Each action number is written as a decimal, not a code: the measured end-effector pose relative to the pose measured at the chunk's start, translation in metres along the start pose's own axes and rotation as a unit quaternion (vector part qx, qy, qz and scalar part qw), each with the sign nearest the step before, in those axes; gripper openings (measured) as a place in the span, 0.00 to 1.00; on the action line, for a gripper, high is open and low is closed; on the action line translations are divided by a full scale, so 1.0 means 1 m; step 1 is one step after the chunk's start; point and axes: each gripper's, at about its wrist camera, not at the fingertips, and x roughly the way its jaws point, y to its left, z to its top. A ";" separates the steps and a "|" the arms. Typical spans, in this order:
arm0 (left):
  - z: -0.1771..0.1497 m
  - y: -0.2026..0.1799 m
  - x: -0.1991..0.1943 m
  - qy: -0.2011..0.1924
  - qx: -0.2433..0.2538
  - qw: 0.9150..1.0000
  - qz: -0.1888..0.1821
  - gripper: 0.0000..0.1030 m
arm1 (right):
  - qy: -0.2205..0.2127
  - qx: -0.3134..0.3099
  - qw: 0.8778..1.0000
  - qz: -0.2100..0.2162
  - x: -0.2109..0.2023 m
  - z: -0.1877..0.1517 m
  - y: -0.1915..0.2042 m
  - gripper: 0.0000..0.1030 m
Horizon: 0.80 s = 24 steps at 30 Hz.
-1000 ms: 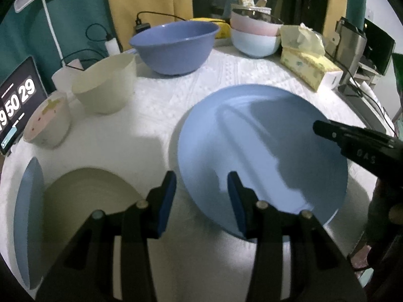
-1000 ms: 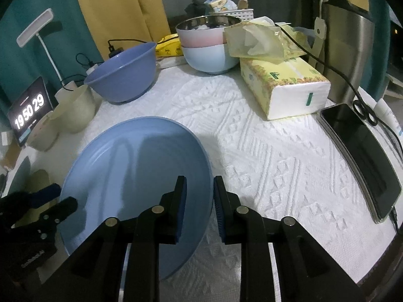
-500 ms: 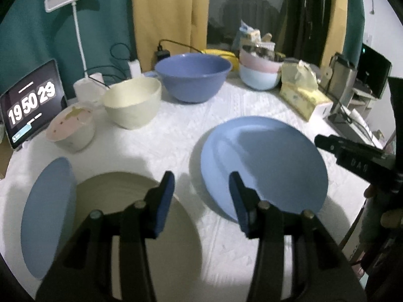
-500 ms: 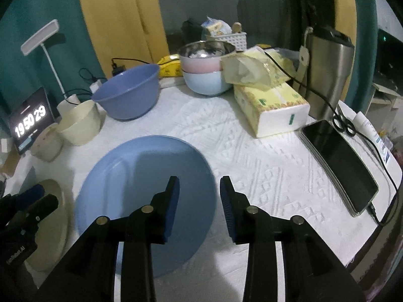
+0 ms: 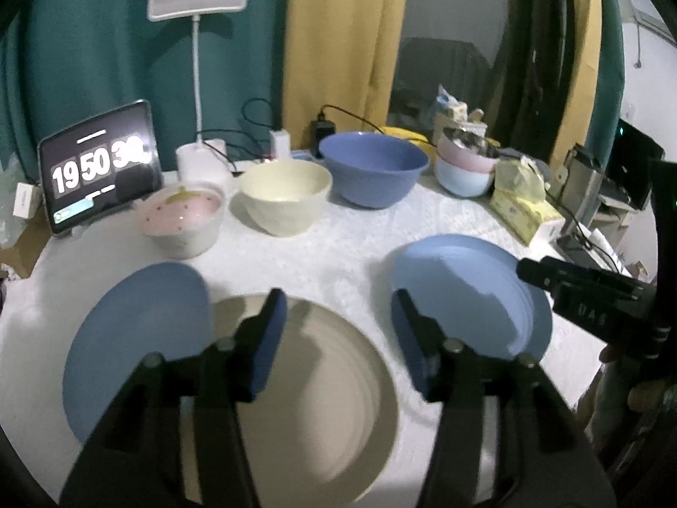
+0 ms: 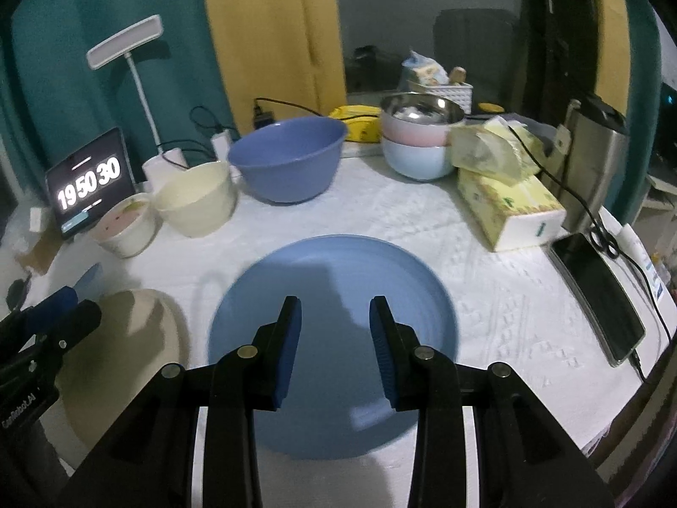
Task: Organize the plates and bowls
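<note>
Hovering over the white tablecloth (image 6: 486,296), the left gripper (image 5: 338,330) has its jaws opening, with nothing between the blue pads, which touch nothing. Under it, at the lower centre of the left wrist view, lies the beige plate (image 5: 321,385), flat on the cloth, wide and shallow. A small blue plate (image 5: 135,330) overlaps the beige plate's left rim.

The right gripper (image 6: 334,338) hangs above the large blue plate (image 6: 338,271) at the centre of the right wrist view, its jaws parted and holding nothing. The plate is round, plain light blue with a faint raised rim, and lies flat. In the left wrist view the same plate sits at the right of the frame, with the right gripper's black body over its right edge.

Along the upper part of both views stands a row of bowls: a pink-lined bowl (image 5: 182,220) at the left, a cream bowl (image 5: 283,194) beside it, a deep blue bowl (image 5: 372,169) next, then a stack of bowls (image 6: 416,144) topped by a metal one. A tissue box (image 6: 507,207) lies to the right of the stack.
</note>
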 end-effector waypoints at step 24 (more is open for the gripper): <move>-0.014 0.095 -0.046 -0.049 -0.077 0.994 0.055 0.61 | -0.002 -0.077 0.996 0.035 -0.001 0.006 0.099 0.35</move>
